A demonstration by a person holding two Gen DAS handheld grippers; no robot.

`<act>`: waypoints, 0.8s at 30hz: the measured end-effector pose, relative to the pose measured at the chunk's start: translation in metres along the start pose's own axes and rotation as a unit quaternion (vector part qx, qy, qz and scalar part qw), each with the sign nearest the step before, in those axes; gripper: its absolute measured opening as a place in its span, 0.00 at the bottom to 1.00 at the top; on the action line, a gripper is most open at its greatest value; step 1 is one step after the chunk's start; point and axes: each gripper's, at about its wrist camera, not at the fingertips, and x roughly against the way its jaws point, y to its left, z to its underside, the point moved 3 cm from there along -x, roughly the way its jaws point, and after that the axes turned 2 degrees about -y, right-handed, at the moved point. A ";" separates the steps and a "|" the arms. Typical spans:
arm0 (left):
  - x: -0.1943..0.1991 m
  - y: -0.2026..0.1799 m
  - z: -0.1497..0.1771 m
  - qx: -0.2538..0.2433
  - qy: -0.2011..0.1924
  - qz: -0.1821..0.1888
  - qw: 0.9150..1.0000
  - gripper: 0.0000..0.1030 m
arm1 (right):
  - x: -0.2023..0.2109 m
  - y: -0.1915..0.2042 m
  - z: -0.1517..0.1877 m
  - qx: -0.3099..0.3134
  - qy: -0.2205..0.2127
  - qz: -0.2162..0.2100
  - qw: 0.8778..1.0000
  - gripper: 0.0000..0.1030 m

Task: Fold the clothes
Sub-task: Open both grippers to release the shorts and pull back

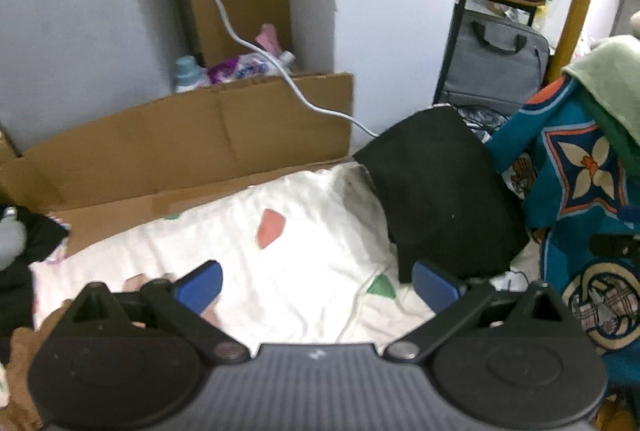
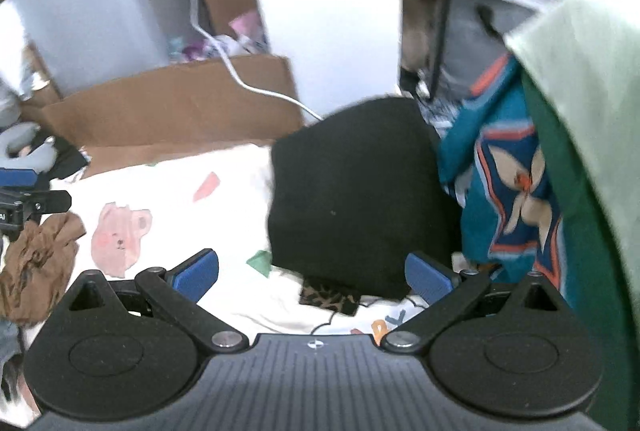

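A folded black garment (image 1: 444,191) (image 2: 352,191) lies on a white bedsheet (image 1: 240,251) (image 2: 180,199) printed with coloured shapes. To its right hangs a teal patterned cloth (image 1: 580,199) (image 2: 508,199) under a pale green garment (image 1: 608,79) (image 2: 592,91). My left gripper (image 1: 316,283) is open above the sheet, its right finger close to the black garment's near edge. My right gripper (image 2: 312,275) is open just in front of the black garment, nothing between its fingers. A crumpled brown garment (image 2: 36,263) lies at the left, beside the left gripper's blue fingertip (image 2: 16,177).
Cardboard sheets (image 1: 192,135) (image 2: 172,111) line the far side of the bed, with a white cable (image 1: 256,51) hanging over them. Bottles and packets (image 1: 232,69) stand behind. A grey bag (image 1: 496,67) sits under a black shelf at the right. A small leopard-print piece (image 2: 328,299) pokes out under the black garment.
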 end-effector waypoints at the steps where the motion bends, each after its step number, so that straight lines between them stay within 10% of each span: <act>1: 0.010 0.003 0.000 0.004 0.000 -0.001 1.000 0.99 | 0.009 0.006 -0.005 0.007 -0.002 -0.002 1.000 0.99; 24: 0.217 0.019 0.015 0.022 -0.049 -0.018 0.998 1.00 | 0.196 0.088 -0.034 0.004 -0.027 -0.040 0.999 0.99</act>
